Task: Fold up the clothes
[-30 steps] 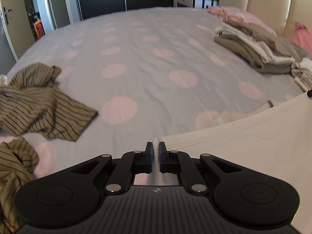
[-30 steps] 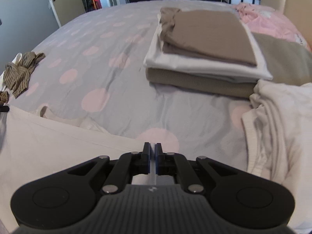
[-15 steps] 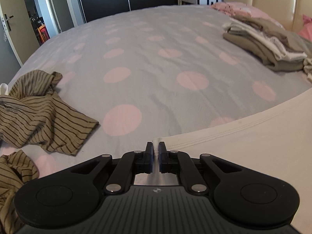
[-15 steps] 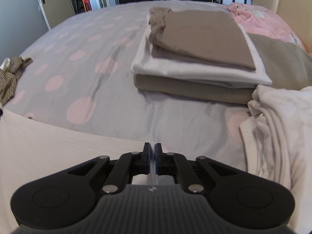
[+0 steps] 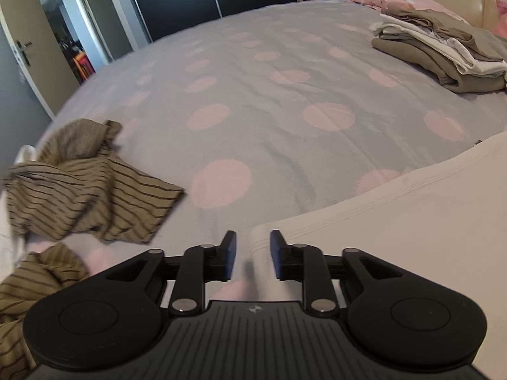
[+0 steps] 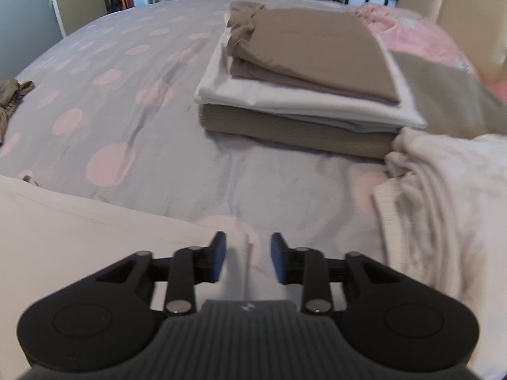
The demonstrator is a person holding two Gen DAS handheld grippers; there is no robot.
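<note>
1. My left gripper [image 5: 252, 255] has just been opening; its fingers stand apart, the cream garment's [image 5: 396, 221] corner between them, unpinched.
2. My right gripper [image 6: 248, 258] has just been opening too, fingers spread, a fold of the same garment [image 6: 79, 237] loose between them.
3. The garment lies flat on the spotted bedspread [image 5: 269, 95].
4. A folded stack [image 6: 304, 85] sits beyond; a striped shirt [image 5: 85, 186] lies crumpled to the left.

Both wrist views look down along their fingers, low over the bed [image 5: 269, 95], sharing the folded stack [image 6: 301, 95].
</note>
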